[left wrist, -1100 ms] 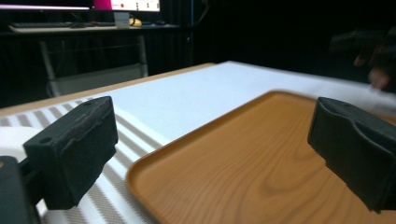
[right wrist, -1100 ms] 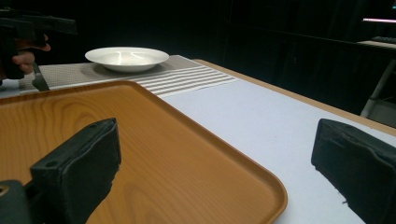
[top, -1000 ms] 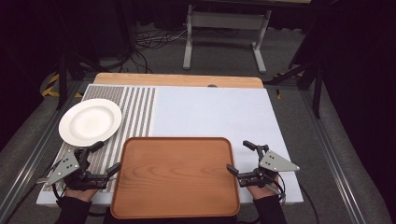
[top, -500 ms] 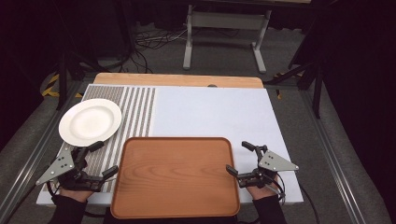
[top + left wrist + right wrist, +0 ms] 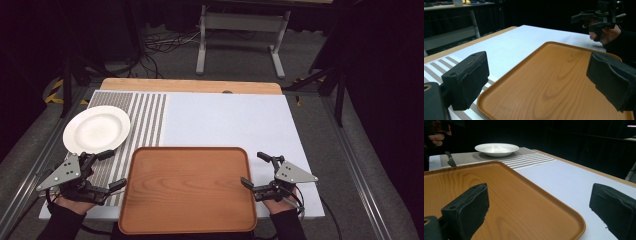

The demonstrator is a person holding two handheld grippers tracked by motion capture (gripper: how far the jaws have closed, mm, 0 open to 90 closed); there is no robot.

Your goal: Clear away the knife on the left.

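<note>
Wooden tray (image 5: 187, 187) lies flat at near table edge, not yet gripped. Left gripper (image 5: 102, 170) and right gripper (image 5: 255, 171) flank its short sides, jaws wide apart, holding nothing. Grasp and lift remain. White plate (image 5: 96, 129) sits just beyond the left gripper.

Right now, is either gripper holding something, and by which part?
Nothing is held. The left gripper and right gripper are open beside the wooden tray.

A dark room surrounds the table (image 5: 225, 86). Grey carpet (image 5: 175, 60) covers the floor, with cables (image 5: 157, 47) lying far left. A grey stand (image 5: 240, 25) rises beyond the table's far edge. Metal rails (image 5: 360, 175) flank both sides.
</note>
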